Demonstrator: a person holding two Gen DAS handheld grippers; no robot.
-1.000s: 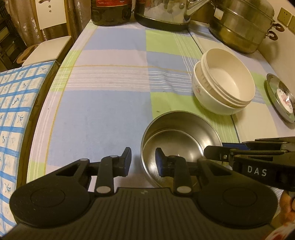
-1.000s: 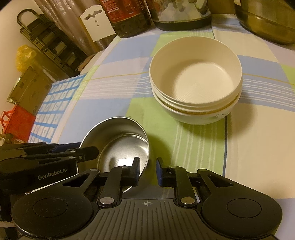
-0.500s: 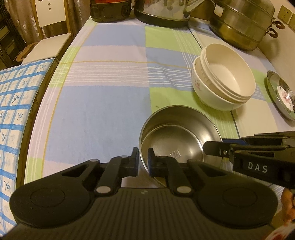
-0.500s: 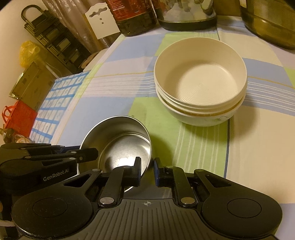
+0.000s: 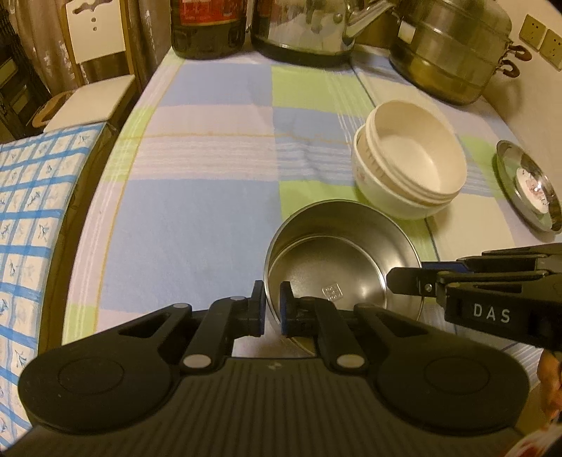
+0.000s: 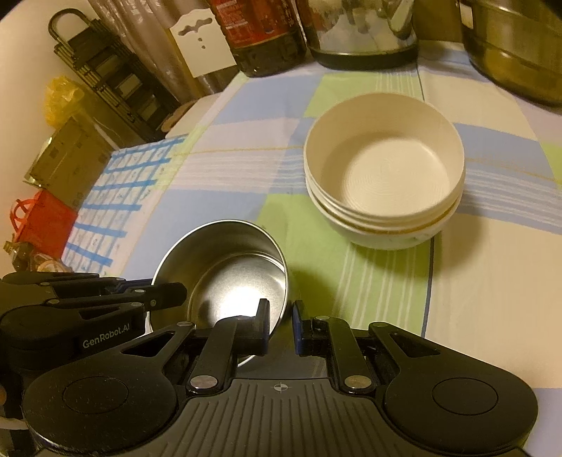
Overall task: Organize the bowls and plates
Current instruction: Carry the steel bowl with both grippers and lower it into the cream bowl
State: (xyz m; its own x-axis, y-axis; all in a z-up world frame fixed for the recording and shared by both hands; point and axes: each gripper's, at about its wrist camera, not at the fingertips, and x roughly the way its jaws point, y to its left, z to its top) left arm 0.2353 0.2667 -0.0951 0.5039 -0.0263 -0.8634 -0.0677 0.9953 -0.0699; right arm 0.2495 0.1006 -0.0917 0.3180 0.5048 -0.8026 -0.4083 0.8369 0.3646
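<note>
The round, smooth steel bowl point(image 5: 342, 260) sat on the checked cloth-covered table point(image 5: 196, 218), just in front of the nested cream bowls point(image 5: 409, 172) with their ridged, matte walls. The left gripper point(image 5: 271, 309) was clenched on the bowl's thin near rim, one blue-edged finger inside and one outside. The right gripper point(image 6: 281, 325) straddled the opposite rim the same way, its fingers closed to the metal wall. A shiny flat steel plate point(image 5: 527, 191) lay to the right.

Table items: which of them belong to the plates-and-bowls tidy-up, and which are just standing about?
Job: steel bowl, held by left gripper and right gripper; stacked white bowls; steel plate.
Standing about: kettle, steamer pot, dark bottle.
</note>
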